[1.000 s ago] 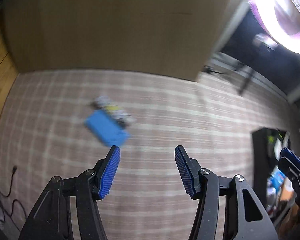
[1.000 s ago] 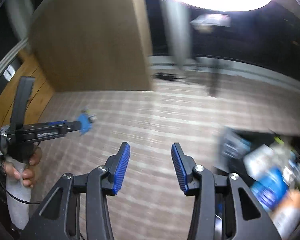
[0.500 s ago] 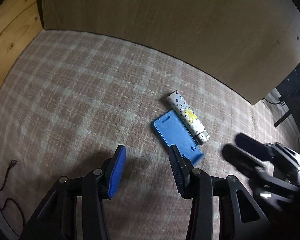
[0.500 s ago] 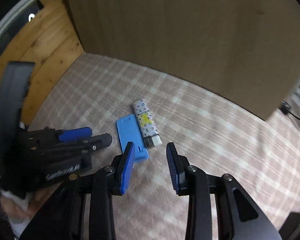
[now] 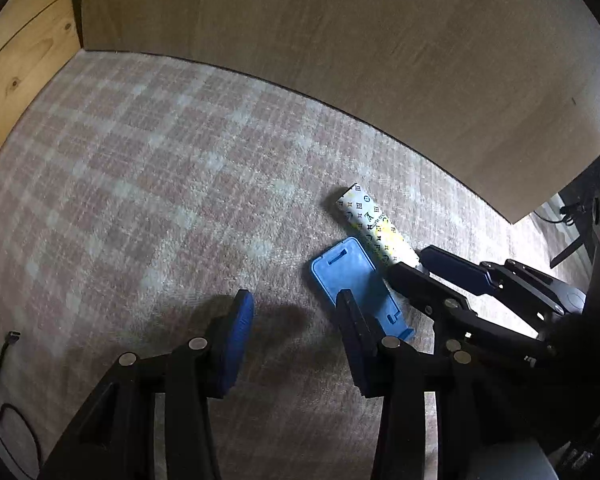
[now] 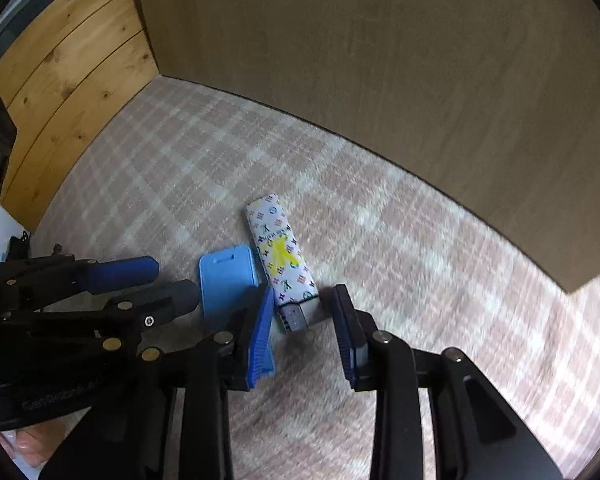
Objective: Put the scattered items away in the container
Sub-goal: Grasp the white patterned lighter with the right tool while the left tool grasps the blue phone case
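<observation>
A white patterned lighter (image 6: 279, 251) with a yellow mark lies on the checked carpet, and a flat blue plastic piece (image 6: 226, 280) lies beside it on the left. My right gripper (image 6: 303, 310) is open and low over the carpet. The lighter's metal end sits between its pads without touching them. My left gripper (image 5: 294, 314) is open and its jaws are closing over bare carpet. The blue piece (image 5: 352, 272) lies just beyond its right finger, with the lighter (image 5: 374, 228) further back. Each gripper shows in the other's view: the right gripper (image 5: 420, 268) and the left gripper (image 6: 160, 284).
A large tan board (image 5: 360, 40) stands close behind the items. Pine planks (image 6: 60, 80) close off the left side. A black cable (image 5: 4, 352) lies on the carpet (image 5: 140, 200) at the lower left. A hand (image 6: 24, 444) holds the left gripper's handle.
Both grippers swung down and in toward the two items. The right one left the box of items and now straddles the lighter's end. Both pairs of jaws have narrowed.
</observation>
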Action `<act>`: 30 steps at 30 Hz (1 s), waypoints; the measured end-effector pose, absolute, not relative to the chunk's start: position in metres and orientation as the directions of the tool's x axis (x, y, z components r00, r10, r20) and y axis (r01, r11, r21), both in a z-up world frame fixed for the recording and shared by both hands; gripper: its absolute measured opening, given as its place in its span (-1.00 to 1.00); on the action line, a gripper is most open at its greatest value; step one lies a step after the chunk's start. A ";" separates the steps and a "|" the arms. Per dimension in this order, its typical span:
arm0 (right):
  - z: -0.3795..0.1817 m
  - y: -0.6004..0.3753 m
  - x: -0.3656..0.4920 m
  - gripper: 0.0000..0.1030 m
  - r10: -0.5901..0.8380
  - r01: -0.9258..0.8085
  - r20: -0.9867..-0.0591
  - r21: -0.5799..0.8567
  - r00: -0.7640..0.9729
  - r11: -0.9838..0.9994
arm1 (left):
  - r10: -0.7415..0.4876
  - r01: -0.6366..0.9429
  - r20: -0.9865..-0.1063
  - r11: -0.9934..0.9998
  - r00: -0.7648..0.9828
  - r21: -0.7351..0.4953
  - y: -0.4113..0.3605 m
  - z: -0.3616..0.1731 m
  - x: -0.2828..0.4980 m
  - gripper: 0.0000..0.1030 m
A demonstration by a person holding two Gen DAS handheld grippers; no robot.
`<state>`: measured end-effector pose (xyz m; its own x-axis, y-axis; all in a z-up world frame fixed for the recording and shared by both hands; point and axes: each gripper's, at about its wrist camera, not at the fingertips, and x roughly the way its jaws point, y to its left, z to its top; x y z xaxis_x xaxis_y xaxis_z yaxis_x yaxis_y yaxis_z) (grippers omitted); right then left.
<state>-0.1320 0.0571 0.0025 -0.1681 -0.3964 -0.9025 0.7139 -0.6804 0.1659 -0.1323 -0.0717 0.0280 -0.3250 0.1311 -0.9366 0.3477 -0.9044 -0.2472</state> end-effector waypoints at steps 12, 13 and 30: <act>0.003 0.045 -0.131 -0.54 -0.293 0.793 -0.930 0.004 -0.221 -0.609 | 0.124 0.361 -0.941 -0.901 -0.315 -0.240 -0.060 0.022 -0.124 -0.17; 0.003 0.050 -0.134 -0.54 -0.287 0.780 -0.931 0.004 -0.226 -0.625 | 0.117 0.359 -0.943 -0.904 -0.313 -0.231 -0.056 0.021 -0.125 -0.16; 0.012 0.129 -0.160 -0.55 -0.253 0.585 -0.931 0.055 -0.263 -0.809 | -0.082 0.356 -0.973 -0.934 -0.213 0.001 0.018 0.008 -0.140 -0.37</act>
